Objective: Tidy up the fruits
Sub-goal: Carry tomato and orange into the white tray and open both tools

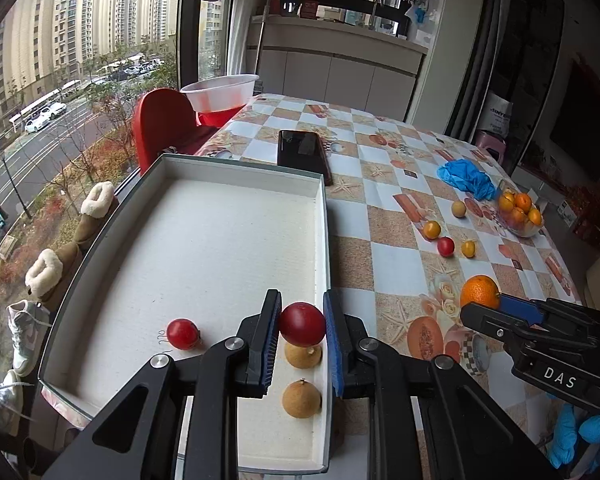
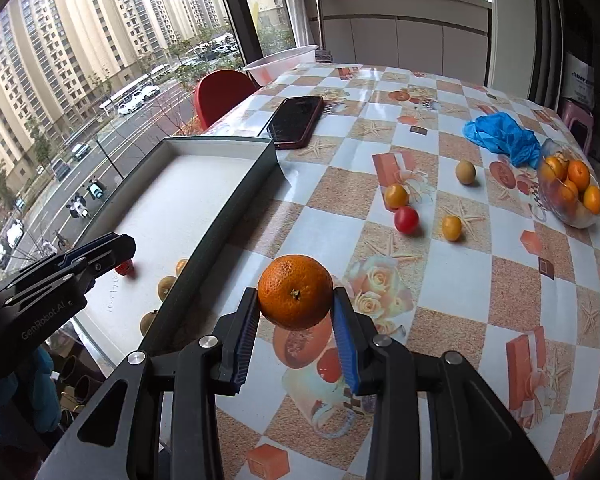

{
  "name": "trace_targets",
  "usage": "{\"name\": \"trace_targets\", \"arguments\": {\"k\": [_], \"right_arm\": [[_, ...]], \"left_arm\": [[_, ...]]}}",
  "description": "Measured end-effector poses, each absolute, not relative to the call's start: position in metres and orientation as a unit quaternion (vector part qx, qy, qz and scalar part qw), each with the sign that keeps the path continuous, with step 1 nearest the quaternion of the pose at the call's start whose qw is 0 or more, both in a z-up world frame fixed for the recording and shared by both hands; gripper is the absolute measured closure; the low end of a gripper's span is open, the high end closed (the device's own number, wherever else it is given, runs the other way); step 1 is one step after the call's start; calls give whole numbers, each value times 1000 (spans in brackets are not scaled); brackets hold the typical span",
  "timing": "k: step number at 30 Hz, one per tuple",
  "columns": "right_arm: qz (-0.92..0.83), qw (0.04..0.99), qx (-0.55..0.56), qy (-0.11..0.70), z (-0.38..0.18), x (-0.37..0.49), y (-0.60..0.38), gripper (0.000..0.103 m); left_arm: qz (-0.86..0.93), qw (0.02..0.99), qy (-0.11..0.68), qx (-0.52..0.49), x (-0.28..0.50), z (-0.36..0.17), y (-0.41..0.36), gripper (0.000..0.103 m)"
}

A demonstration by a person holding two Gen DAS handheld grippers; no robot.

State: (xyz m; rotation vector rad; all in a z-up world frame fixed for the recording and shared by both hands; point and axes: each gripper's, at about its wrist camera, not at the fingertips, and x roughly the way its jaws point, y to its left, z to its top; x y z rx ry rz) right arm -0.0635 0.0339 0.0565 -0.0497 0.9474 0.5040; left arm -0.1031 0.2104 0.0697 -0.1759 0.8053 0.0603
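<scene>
My left gripper [image 1: 302, 307] is shut on a small red fruit [image 1: 302, 326], held above the near right corner of the white tray [image 1: 220, 248]. Two brown round fruits [image 1: 301, 398] lie in the tray right under it, and another red fruit [image 1: 183, 334] lies to their left. My right gripper [image 2: 296, 294] is shut on an orange [image 2: 295, 297], lifted over the patterned table just right of the tray [image 2: 188, 184]. The left gripper [image 2: 118, 248] shows from the side at the left edge of the right wrist view.
Loose on the table lie a brown fruit [image 2: 465, 172], an orange-yellow one [image 2: 396, 196], a red one [image 2: 406, 219] and a yellow one [image 2: 451, 227]. A glass bowl of oranges [image 2: 572, 196], a crumpled blue glove [image 2: 500, 138], a phone [image 2: 296, 122] and a plastic basin [image 1: 220, 92] stand farther off.
</scene>
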Motion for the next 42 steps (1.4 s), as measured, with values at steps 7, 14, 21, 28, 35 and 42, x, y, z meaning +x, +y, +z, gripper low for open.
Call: {"name": "trace_targets", "arguments": {"k": [7, 14, 21, 28, 35, 42], "right_arm": [[266, 849, -46, 454, 56, -61, 72, 63], [297, 837, -71, 454, 54, -56, 116, 64], [317, 828, -94, 453, 50, -51, 154, 64], [320, 811, -113, 476, 29, -42, 181, 63], [320, 805, -165, 471, 19, -53, 187, 61], [311, 803, -208, 464, 18, -65, 182, 60]], "left_arm": [[63, 913, 393, -91, -105, 62, 242, 80], [83, 910, 394, -94, -105, 54, 259, 80], [105, 907, 394, -109, -103, 48, 283, 80], [116, 899, 406, -116, -104, 32, 296, 80], [121, 891, 422, -117, -106, 18, 297, 80], [112, 892, 427, -103, -108, 14, 289, 80]]}}
